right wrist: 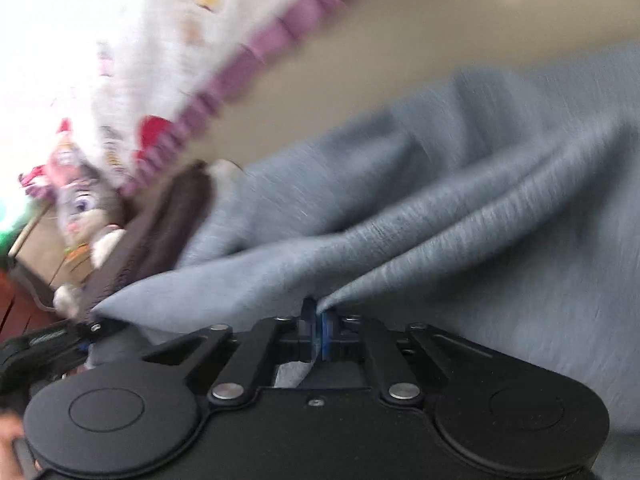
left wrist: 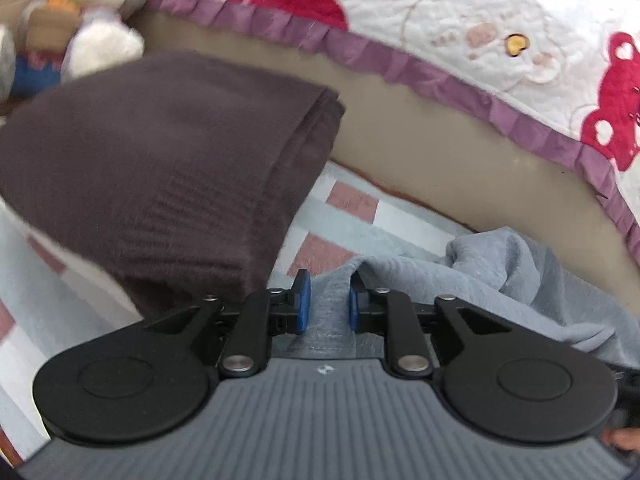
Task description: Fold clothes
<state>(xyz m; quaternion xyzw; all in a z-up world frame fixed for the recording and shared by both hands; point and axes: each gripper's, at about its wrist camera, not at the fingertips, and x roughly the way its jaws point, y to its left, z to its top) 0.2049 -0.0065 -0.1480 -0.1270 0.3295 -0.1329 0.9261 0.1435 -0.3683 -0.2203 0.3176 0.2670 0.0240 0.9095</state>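
A light grey garment lies rumpled on the checked sheet. One fold of it stands between the blue pads of my left gripper, which is shut on it. In the right wrist view the same grey garment stretches in taut ridges toward my right gripper, whose pads are shut on a thin edge of the cloth. At the left of that view a corner of the cloth is drawn to the left gripper. A folded dark brown garment rests to the left of the grey one.
A plush rabbit sits beyond the brown garment. A white quilt with a purple ruffle hangs over a beige edge behind the clothes. A hand shows at the lower right corner.
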